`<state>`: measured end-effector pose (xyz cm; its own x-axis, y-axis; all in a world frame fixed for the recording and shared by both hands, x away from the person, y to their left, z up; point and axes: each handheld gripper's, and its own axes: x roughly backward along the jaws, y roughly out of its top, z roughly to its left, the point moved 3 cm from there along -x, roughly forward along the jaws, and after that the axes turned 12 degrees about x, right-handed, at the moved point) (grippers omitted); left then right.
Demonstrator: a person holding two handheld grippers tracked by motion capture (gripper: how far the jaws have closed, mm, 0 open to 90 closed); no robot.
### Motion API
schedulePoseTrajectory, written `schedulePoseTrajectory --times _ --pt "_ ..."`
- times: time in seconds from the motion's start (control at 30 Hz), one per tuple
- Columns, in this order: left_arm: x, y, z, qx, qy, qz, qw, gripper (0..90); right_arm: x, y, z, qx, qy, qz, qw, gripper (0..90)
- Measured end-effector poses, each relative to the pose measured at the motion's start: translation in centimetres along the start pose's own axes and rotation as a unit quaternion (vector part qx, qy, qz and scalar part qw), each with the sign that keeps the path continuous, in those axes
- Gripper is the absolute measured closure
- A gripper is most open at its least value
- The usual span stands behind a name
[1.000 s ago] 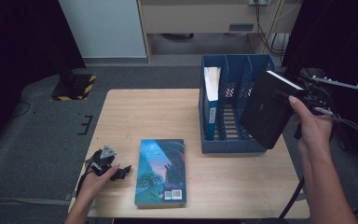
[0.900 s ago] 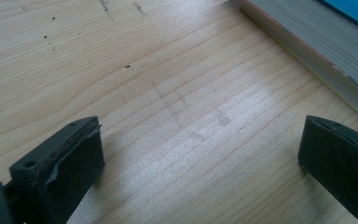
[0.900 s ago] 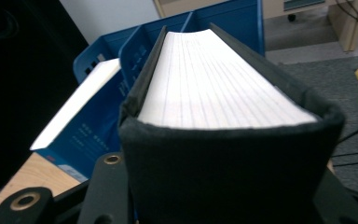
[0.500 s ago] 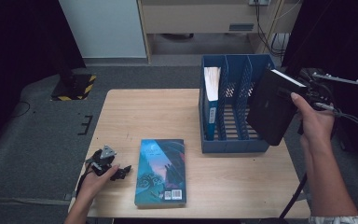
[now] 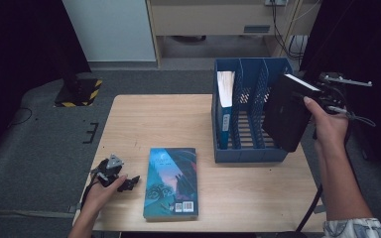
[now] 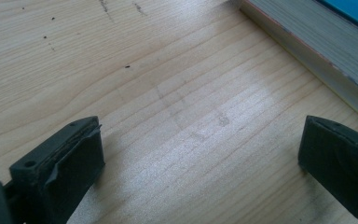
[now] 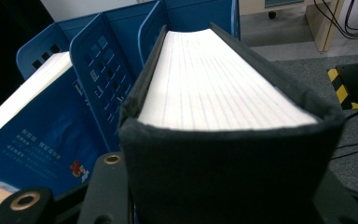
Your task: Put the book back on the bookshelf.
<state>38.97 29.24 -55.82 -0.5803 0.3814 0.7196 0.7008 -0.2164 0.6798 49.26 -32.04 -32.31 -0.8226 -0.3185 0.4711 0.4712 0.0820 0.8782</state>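
My right gripper (image 5: 323, 97) is shut on a thick black book (image 5: 286, 113), holding it tilted in the air over the right end of the blue file rack (image 5: 250, 153). In the right gripper view the black book (image 7: 223, 93) shows its white page edge between my right gripper's (image 7: 223, 198) jaws, with the rack's dividers (image 7: 102, 70) just behind. A blue book (image 5: 224, 106) stands in the rack's left slot. A teal book (image 5: 172, 181) lies flat on the table. My left gripper (image 5: 124, 182) rests open on the wood beside it, with nothing between its fingers (image 6: 65, 163).
The wooden table (image 5: 158, 124) has bare room at its left and middle. The rack's middle and right slots hold nothing. The teal book's page edge (image 6: 317, 42) lies close ahead of the left jaws. Cables and a cabinet stand beyond the table's far side.
The right hand has shifted the black book slightly over the rack's right end. The left gripper and the teal book have stayed where they were.
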Motion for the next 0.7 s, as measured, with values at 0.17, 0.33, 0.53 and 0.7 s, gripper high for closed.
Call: schedulePoseTrajectory --times 0.17,0.33,0.53,0.7 --pt "0.0 0.0 0.0 0.001 0.0 0.0 1.0 0.0 -1.0 0.0 0.1 0.002 -0.007 0.002 1.0 53.4" --pt "0.0 0.0 0.0 0.0 0.0 0.0 1.0 0.0 -2.1 -0.1 0.5 0.003 -0.015 0.006 0.9999 53.4" --pt "0.0 0.0 0.0 0.0 0.0 0.0 1.0 0.0 -3.3 0.1 0.6 0.005 -0.026 0.009 0.9996 53.4" --pt "0.0 0.0 0.0 -0.001 0.0 0.001 1.0 0.0 -4.1 0.0 0.5 0.005 -0.033 0.009 0.9994 53.4"
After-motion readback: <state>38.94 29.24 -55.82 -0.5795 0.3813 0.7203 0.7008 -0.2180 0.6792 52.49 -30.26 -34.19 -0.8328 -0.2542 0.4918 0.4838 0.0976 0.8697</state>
